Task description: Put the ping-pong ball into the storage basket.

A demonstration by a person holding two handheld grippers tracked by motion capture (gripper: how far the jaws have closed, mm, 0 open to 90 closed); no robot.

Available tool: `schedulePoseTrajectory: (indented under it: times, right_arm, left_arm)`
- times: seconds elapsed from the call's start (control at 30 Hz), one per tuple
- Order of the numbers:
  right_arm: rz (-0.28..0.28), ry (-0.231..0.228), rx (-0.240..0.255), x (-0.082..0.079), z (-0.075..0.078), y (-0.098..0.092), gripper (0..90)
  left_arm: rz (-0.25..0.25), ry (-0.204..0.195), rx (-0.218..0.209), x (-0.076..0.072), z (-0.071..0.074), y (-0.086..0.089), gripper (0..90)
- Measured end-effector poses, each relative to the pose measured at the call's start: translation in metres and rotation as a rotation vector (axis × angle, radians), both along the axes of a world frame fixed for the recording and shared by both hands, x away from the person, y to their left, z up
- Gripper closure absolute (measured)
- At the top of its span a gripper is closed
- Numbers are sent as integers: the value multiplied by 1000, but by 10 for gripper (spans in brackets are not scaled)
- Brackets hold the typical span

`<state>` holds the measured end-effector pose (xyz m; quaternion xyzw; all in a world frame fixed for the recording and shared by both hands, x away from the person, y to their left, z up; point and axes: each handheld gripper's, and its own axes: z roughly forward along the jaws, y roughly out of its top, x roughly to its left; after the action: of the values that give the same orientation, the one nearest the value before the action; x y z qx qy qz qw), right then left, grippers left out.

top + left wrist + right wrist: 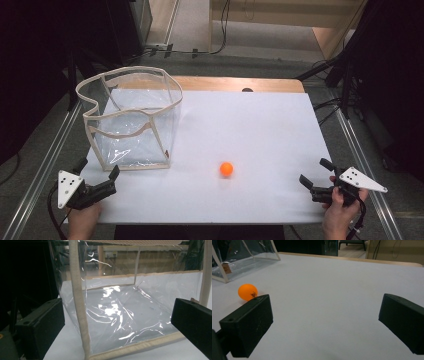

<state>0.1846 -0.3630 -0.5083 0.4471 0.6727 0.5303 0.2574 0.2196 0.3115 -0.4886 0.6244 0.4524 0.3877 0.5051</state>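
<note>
A small orange ball (226,168) (247,292) lies on the white table cover (260,125), near the front middle. A clear plastic box-shaped bag with beige trim (131,120) (117,315) stands open-topped at the left. My left gripper (98,168) (117,306) sits at the front left corner, open, its jaws pointing at the bag's near corner with nothing between them. My right gripper (314,171) (324,302) rests at the front right edge, open and empty, pointing left across the table. The ball lies beyond its left jaw.
A small tag (227,268) hangs on the bag's near corner. A strip of wooden tabletop (235,83) shows behind the white cover. Metal rails (45,160) run along both sides of the table. Cables lie on the floor behind.
</note>
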Motion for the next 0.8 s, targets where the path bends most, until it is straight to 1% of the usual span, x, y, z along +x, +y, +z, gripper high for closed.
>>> schedulePoseTrajectory:
  times: [0.13, 0.2, 0.27, 0.33, 0.4, 0.43, 0.53, 0.73, 0.8]
  right_arm:
    - [12, -10, -9, 0, 6, 5, 0]
    - [26, 1, -21, 2, 10, 8, 0]
    - [37, 13, -47, 5, 13, 11, 0]
    - [45, 15, -56, 7, 16, 15, 0]
    - [49, 22, -56, 8, 18, 17, 0]
    - [67, 33, -76, 10, 22, 21, 0]
    - [94, 50, -98, 14, 28, 28, 0]
    - [145, 71, -114, 22, 39, 42, 0]
    - [157, 82, -128, 25, 43, 48, 0]
  left_arm:
    - [2, 0, 0, 0, 0, 0, 0]
    - [1, 0, 3, 0, 0, 0, 0]
    - [2, 0, 4, 0, 0, 0, 0]
    - [3, 0, 3, -1, 0, 0, 0]
    - [4, 0, 3, -1, 0, 0, 0]
    - [4, 0, 3, -1, 0, 0, 0]
    - [5, 0, 3, -1, 0, 0, 0]
    - [5, 1, 4, -1, 0, 0, 0]
    - [4, 1, 4, -1, 0, 0, 0]
